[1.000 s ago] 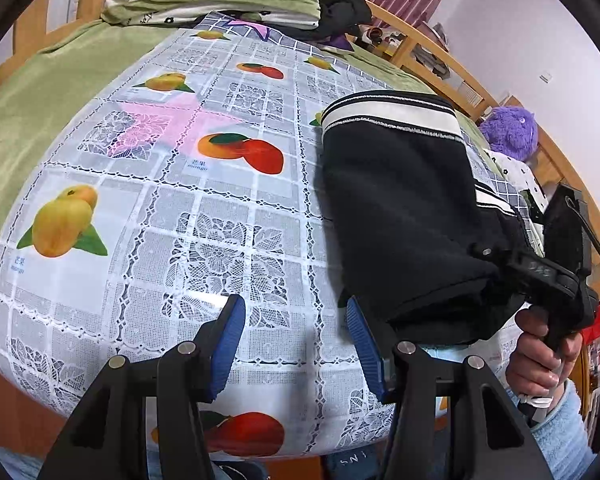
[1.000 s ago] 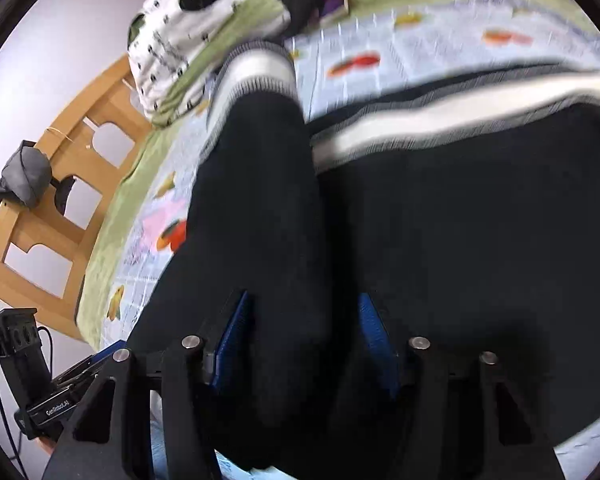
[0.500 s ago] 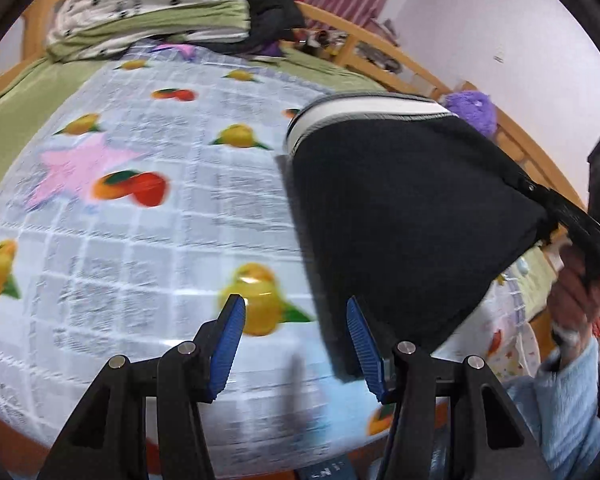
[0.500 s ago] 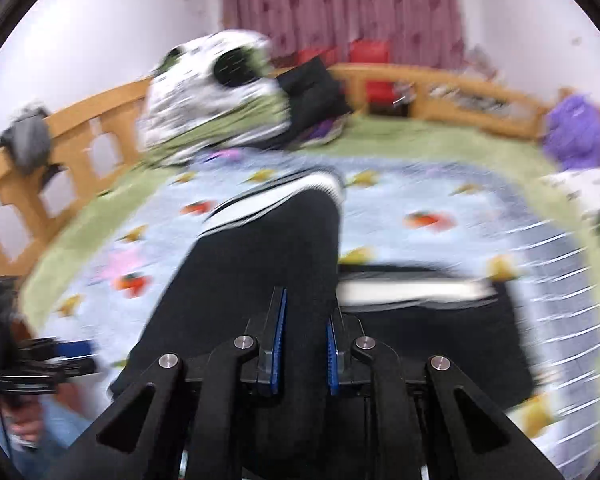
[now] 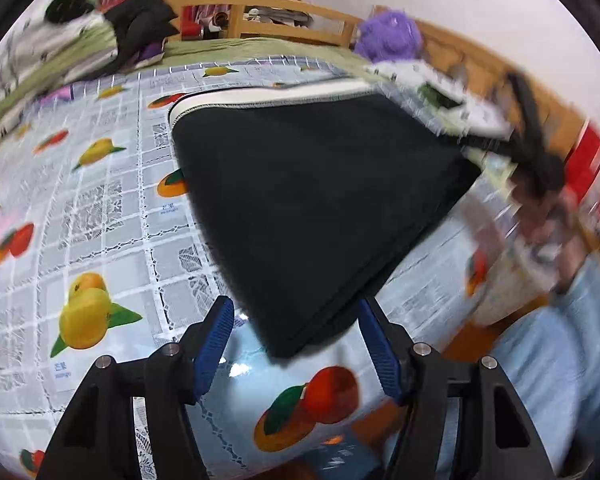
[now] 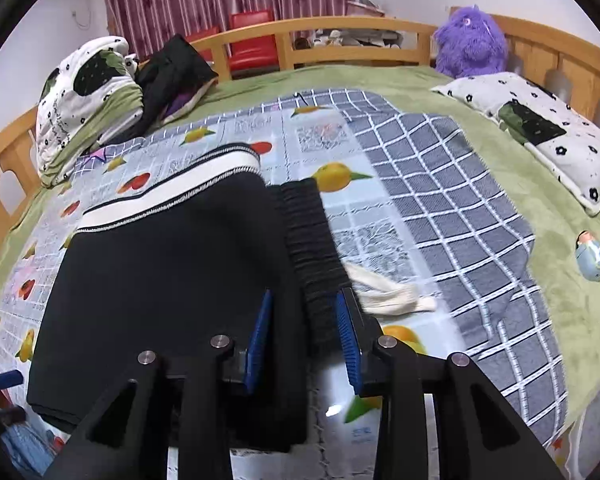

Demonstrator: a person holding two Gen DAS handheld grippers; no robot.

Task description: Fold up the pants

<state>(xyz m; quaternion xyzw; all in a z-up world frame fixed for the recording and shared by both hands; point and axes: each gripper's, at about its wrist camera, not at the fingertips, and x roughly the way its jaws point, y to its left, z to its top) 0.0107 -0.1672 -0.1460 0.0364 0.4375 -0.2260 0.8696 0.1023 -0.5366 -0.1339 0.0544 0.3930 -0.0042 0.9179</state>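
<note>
Black pants [image 6: 172, 272] lie folded on the fruit-print cloth [image 6: 340, 176], white-striped cuffs [image 6: 172, 188] at the far end. The ribbed waistband [image 6: 312, 252] and a white drawstring [image 6: 384, 292] stick out on the right. My right gripper [image 6: 303, 300] stands over the pants' right edge with its jaws opening; cloth lies between the pads, unpressed. In the left wrist view the pants [image 5: 308, 200] point a near corner between the fingers of my left gripper [image 5: 294, 320], whose jaws are opening and do not grip it. A person's hand carries the blurred right gripper [image 5: 532, 160].
A checked blanket [image 6: 440, 184] overlaps the cloth's right side on the green bedspread [image 6: 540, 216]. A pillow [image 6: 540, 132], a purple plush toy [image 6: 470, 40] and a small blue object [image 6: 590, 256] lie right. A folded quilt [image 6: 88, 96] and dark clothes [image 6: 172, 68] sit back left. A wooden rail [image 6: 340, 28] rings the bed.
The right gripper carried the pants' fold over, laid it flat, and its jaws parted off the cloth. The left gripper swung right along the near edge to the pants' corner and widened.
</note>
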